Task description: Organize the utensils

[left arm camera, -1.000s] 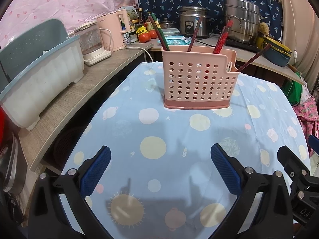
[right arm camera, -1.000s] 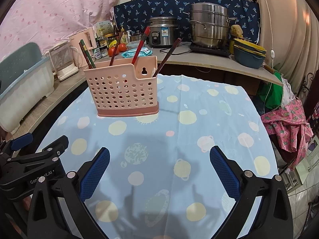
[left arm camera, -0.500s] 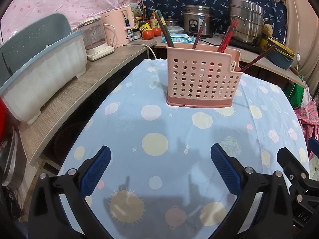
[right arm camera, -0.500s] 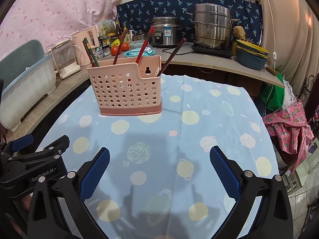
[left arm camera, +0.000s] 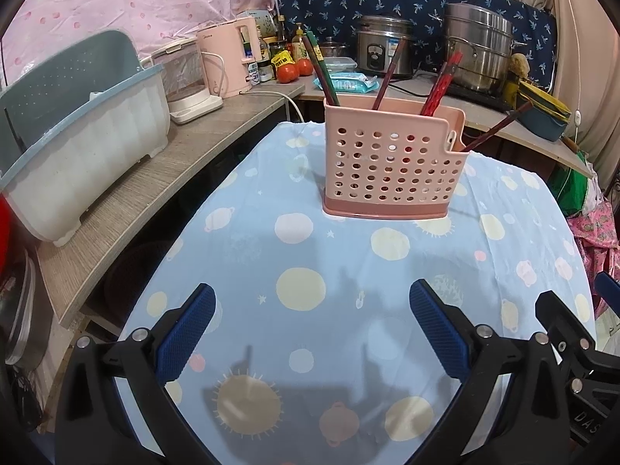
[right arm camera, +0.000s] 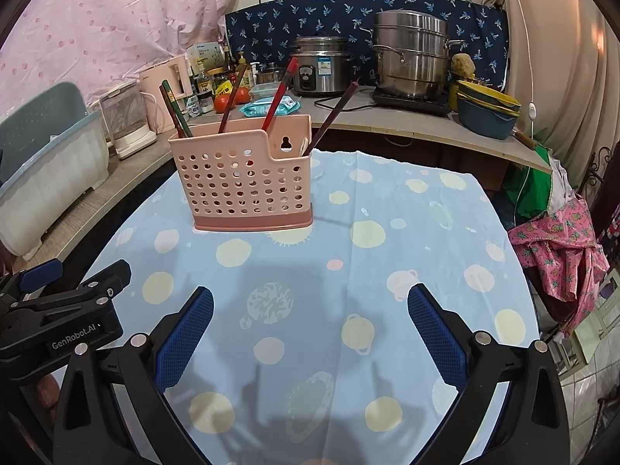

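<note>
- Two claws hover low over the near half of the desk (left arm camera: 240, 209), the left claw (left arm camera: 312, 331) and the right claw (right arm camera: 310, 329) each with its blue pads spread wide apart and nothing between them.
- The pink utensil holder (left arm camera: 391, 170) stands upright on the far half of the blue planet-print cloth (right arm camera: 387, 271), well apart from both claws.
- Several chopsticks lean out of the holder: a green-tipped pair (left arm camera: 319, 69) at its left end, a dark red one (left arm camera: 387, 75) near the middle, a bright red pair (left arm camera: 441, 85), and a dark one (right arm camera: 335, 116) slanting from the low right compartment.
- Between the claws and the holder the cloth lies bare; the holder sits nearer the cloth's far edge than the near one.
- To the left, the cloth's edge drops to a gap before a wooden side counter (left arm camera: 128, 201) carrying a white dish tub (left arm camera: 81, 155).
- Behind, a back counter (right arm camera: 407, 124) holds a rice cooker (right arm camera: 319, 66) and a steel steamer pot (right arm camera: 412, 54).
- In the right wrist view, the left tool's black body reads "GenRobot.AI" (right arm camera: 75, 341).
- The pink kettle (left arm camera: 228, 62) bears small writing too small to read.
</note>
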`<state>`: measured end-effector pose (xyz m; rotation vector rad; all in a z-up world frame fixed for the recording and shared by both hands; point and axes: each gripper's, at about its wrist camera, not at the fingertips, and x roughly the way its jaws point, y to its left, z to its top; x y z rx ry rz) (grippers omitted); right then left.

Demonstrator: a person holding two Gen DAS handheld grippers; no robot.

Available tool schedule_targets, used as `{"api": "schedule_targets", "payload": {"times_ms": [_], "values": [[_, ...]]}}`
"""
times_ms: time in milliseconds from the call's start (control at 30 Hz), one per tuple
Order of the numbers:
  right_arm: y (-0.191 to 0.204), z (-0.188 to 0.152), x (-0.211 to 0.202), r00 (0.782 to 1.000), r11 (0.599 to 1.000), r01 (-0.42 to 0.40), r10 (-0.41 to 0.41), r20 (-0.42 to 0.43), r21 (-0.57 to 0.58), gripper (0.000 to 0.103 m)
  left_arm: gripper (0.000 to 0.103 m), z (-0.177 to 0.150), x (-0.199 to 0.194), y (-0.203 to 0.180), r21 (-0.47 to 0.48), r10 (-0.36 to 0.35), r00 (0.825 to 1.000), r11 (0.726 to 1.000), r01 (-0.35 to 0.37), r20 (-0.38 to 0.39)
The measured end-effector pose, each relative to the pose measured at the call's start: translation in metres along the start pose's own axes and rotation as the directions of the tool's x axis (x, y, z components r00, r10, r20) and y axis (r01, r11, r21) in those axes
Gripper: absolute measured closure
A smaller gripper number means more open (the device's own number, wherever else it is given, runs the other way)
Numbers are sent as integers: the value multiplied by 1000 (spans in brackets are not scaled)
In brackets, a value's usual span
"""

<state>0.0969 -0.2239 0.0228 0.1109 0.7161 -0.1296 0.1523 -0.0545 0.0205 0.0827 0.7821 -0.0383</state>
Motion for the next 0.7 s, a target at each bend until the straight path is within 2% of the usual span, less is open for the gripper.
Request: {"api": "schedule_targets", "payload": {"times_ms": [700], "values": [[-3,4,-2,1000,1000,-6,6,2,11,6,7,5,-5,-3,6,-11,1000,1000,11,25]]}}
